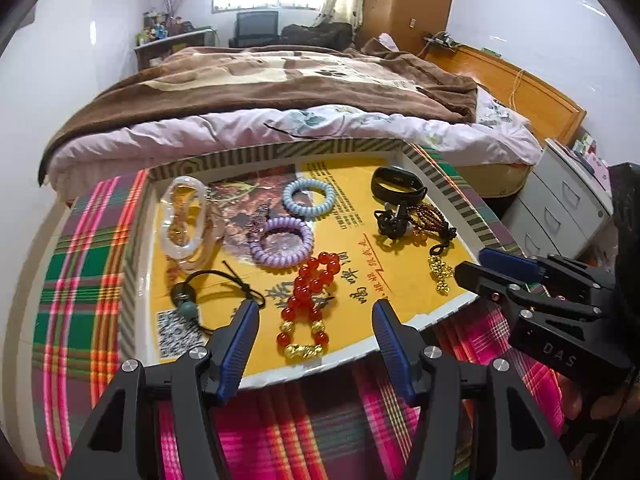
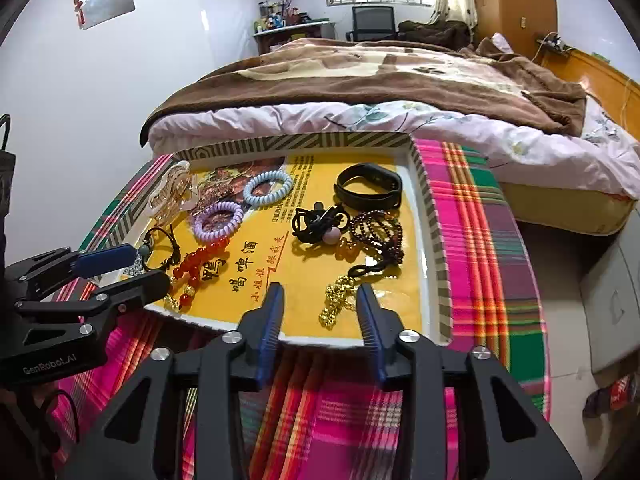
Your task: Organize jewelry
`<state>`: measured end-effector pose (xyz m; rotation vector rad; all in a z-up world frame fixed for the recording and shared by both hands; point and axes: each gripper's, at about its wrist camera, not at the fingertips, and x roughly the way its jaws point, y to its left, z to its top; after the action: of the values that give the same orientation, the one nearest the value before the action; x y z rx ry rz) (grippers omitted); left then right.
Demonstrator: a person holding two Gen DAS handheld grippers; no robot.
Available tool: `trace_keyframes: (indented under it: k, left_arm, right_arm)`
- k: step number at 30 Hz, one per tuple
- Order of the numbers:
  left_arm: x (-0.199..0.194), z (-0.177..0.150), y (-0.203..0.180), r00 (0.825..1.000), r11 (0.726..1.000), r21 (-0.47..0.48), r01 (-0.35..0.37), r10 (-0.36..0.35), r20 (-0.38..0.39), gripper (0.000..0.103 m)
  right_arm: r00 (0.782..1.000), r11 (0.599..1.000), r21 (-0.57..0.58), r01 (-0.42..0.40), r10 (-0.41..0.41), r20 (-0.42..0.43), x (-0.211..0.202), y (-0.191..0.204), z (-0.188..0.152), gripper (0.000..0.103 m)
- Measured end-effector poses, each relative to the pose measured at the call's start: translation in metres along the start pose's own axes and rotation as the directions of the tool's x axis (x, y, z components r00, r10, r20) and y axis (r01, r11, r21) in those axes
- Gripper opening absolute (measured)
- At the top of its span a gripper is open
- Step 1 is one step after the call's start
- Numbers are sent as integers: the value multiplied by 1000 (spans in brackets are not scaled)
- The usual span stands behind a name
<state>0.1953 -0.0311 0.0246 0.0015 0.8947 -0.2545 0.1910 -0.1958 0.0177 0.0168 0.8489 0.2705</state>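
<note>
A shallow yellow-lined tray (image 1: pixel 436 312) (image 2: pixel 432 240) holds the jewelry. My left gripper (image 1: pixel 314 312) is open and empty, its fingers either side of a red bead bracelet with gold charms (image 1: pixel 310 300) (image 2: pixel 192 268). My right gripper (image 2: pixel 320 300) (image 1: pixel 476 264) is open and empty, over a gold chain (image 2: pixel 338 300) (image 1: pixel 440 274) at the tray's front. Also in the tray: a purple coil band (image 1: pixel 282 242) (image 2: pixel 218 220), a blue coil band (image 1: pixel 308 196) (image 2: pixel 268 188), a black wristband (image 1: pixel 396 186) (image 2: pixel 370 186), dark beads (image 2: pixel 378 234), a clear hair claw (image 1: pixel 186 224) (image 2: pixel 172 196), and a corded jade pendant (image 1: pixel 188 300).
The tray sits on a plaid cloth (image 1: pixel 80 280) (image 2: pixel 480 240) over a small table. A bed with a brown blanket (image 1: pixel 280 80) stands just behind. Grey drawers (image 1: pixel 560 208) stand at the right. A black tangled hair tie (image 2: pixel 320 222) lies mid-tray.
</note>
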Motion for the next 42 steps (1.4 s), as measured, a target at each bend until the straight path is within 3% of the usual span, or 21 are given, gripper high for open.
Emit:
trace_keyframes:
  k: [4,6,7,13,23,42]
  left_arm:
    - [-13,-7,0,998,998,-21,-58,59,19,60]
    - [-18,-11,1,997,996,-40,-74,75,28,74]
    - [-23,-14,1,996,996,-49,-78,80,38,75]
    - [-42,-28,-4,987,988,-65,-142,147,69,75]
    - [-74,-61,-9,977,979,-109,-173,185,107,76]
    - [-106,-85,-25,957,968,-95,-233,245,153,78]
  right_arm:
    - [999,1000,7,22,-22,25,-12,4,-5,41]
    - [999,999,2,39,-39,36,-17,7,-9,42]
    - [998,999,0,45,-45,41,-19,9,-10,43]
    - [994,996,-4,84,-83,68,-34,20,-23,44]
    - [982,989,19,146,-147,121,-66,35,-46,45]
    - [980,992,25,125,-128,153,-91,49,-71,45]
